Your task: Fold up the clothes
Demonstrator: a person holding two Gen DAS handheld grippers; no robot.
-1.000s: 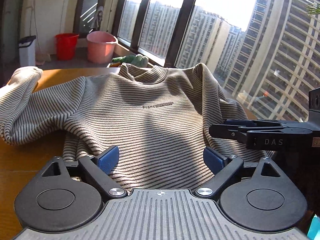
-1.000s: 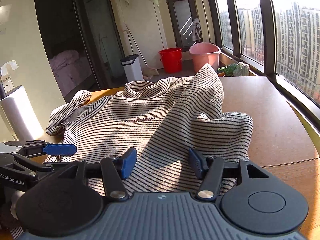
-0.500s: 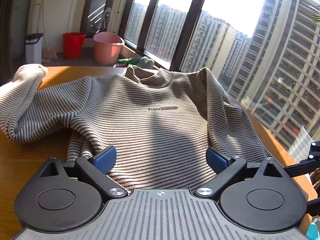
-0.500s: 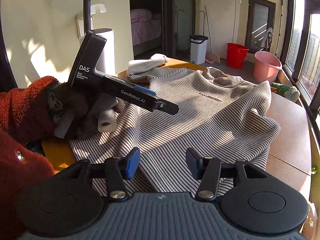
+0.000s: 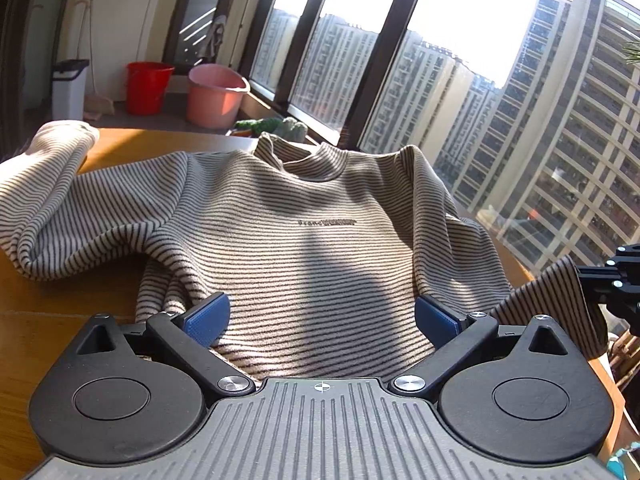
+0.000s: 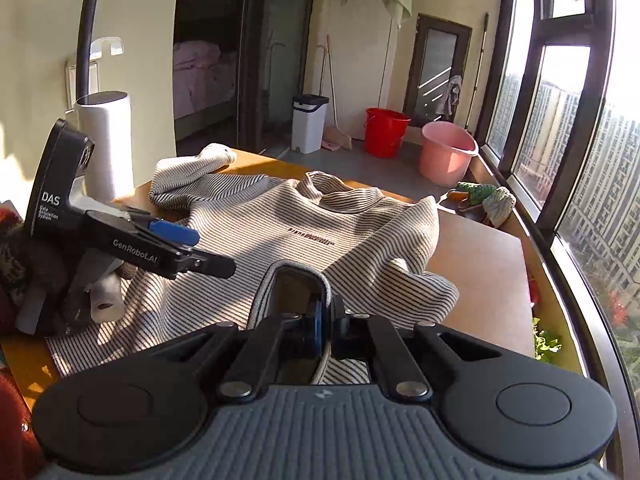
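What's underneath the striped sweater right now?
The striped sweater lies on a wooden table, bare around its edges. Whatever sits beneath the spread body is covered. The right hand-held gripper pinches one cuff.

Bright sun pours in through the big dark-framed windows (image 5: 360,80) and glares white at the top. Long soft shadows fall across the striped beige sweater (image 5: 312,240). Edges bend round. Everything looks sharp.
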